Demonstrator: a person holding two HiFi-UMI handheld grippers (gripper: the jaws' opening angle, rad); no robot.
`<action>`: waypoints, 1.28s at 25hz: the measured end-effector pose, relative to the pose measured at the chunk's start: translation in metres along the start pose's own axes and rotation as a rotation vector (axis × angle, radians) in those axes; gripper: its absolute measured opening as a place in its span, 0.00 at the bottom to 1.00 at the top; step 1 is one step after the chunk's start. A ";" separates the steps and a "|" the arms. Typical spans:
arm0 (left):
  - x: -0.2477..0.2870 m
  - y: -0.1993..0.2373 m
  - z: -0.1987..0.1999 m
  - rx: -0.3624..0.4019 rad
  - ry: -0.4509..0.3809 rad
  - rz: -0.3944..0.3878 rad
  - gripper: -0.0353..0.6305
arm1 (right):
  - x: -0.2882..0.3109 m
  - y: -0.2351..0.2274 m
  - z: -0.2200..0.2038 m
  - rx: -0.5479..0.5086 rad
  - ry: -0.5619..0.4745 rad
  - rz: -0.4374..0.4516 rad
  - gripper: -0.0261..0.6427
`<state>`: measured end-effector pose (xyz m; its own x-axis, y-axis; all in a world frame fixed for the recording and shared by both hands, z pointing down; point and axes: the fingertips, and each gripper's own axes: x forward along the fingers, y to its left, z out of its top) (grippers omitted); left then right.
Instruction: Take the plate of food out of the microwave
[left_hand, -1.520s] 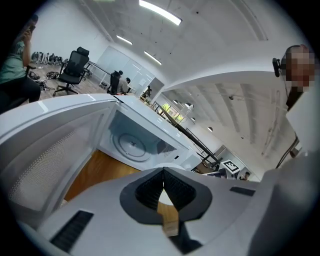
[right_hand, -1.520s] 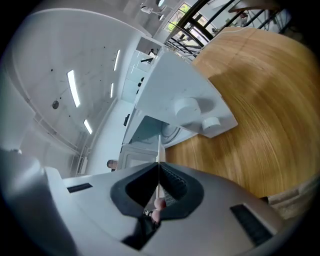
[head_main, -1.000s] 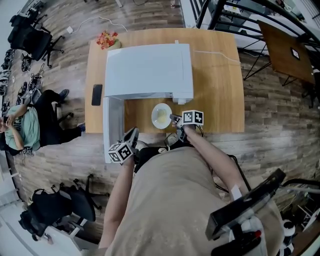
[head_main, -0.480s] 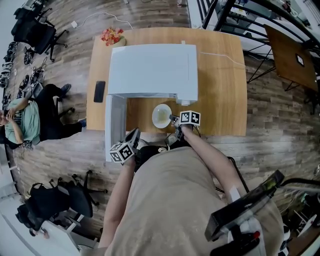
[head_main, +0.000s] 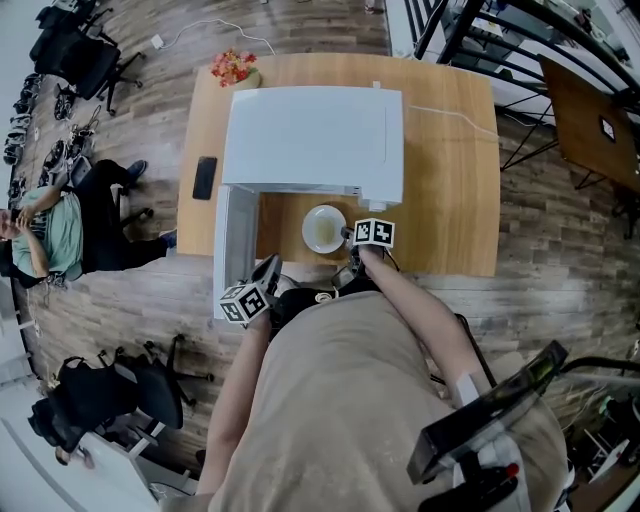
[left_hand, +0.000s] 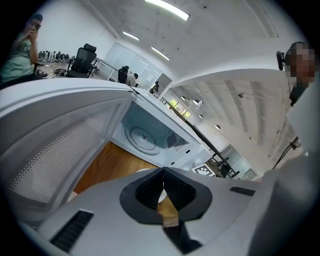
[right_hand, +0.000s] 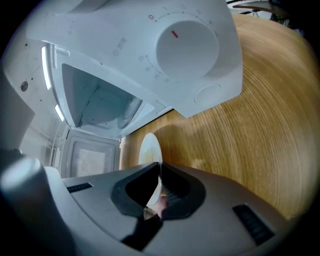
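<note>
A white plate (head_main: 322, 229) with pale food lies on the wooden table (head_main: 450, 180) just in front of the white microwave (head_main: 310, 135). The microwave's door (head_main: 231, 240) hangs open toward me. My right gripper (head_main: 347, 236) is shut on the plate's near rim. In the right gripper view the plate (right_hand: 149, 150) runs edge-on between the shut jaws of that gripper (right_hand: 160, 167), below the empty oven cavity (right_hand: 100, 105). My left gripper (head_main: 270, 268) is shut and empty beside the door's outer end. The left gripper view shows the left gripper (left_hand: 163, 172), the cavity (left_hand: 145, 137) and a sliver of plate (left_hand: 145, 169).
A black phone (head_main: 204, 178) lies left of the microwave and a bunch of red flowers (head_main: 232, 68) stands at the table's far left corner. A white cable (head_main: 440, 112) runs across the right part. A seated person (head_main: 45, 235) and office chairs (head_main: 110, 400) are on the floor at left.
The right gripper and the plate have edged slightly left along the microwave's front. The left gripper has stayed by the door.
</note>
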<state>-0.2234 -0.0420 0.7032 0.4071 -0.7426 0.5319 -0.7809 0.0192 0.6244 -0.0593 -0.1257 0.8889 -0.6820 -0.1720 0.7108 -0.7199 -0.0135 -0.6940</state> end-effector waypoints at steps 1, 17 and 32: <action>-0.001 0.000 0.000 0.001 -0.002 0.002 0.06 | 0.002 -0.004 0.000 -0.003 0.004 -0.017 0.06; -0.017 -0.003 0.002 0.018 -0.002 -0.020 0.06 | 0.001 0.003 0.013 -0.307 -0.137 -0.126 0.46; -0.006 -0.052 0.015 0.010 -0.043 -0.167 0.06 | -0.128 0.157 0.012 -0.724 -0.392 0.151 0.46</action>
<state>-0.1922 -0.0490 0.6589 0.5111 -0.7630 0.3959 -0.7087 -0.1134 0.6964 -0.0835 -0.1178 0.6873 -0.7798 -0.4534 0.4317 -0.6207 0.6499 -0.4386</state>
